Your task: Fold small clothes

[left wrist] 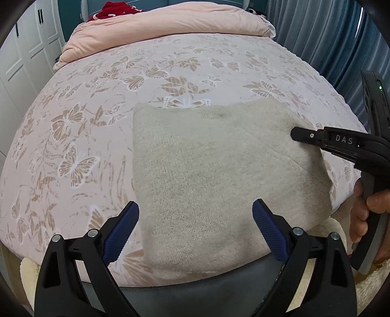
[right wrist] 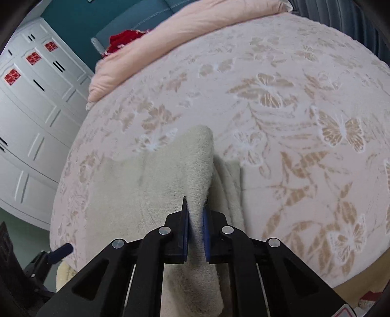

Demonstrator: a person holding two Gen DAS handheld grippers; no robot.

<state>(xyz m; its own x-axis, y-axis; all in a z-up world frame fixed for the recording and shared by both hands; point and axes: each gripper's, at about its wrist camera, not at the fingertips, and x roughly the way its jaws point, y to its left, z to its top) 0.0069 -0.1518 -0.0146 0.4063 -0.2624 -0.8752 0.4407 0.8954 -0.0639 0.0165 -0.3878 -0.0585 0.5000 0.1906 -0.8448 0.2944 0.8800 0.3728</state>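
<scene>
A cream knitted garment lies folded on the pink butterfly bedspread, near the bed's front edge. My left gripper is open and empty, its blue pads astride the garment's near left part, above it. My right gripper is shut on a raised fold of the cream garment at its right side. It also shows in the left wrist view, coming in from the right over the garment's right edge. The left gripper's tip shows at the lower left of the right wrist view.
A pink duvet is heaped at the head of the bed, with a red cloth behind it. White wardrobe doors stand to the left, blue curtains to the right. A cream fluffy rug lies below the bed edge.
</scene>
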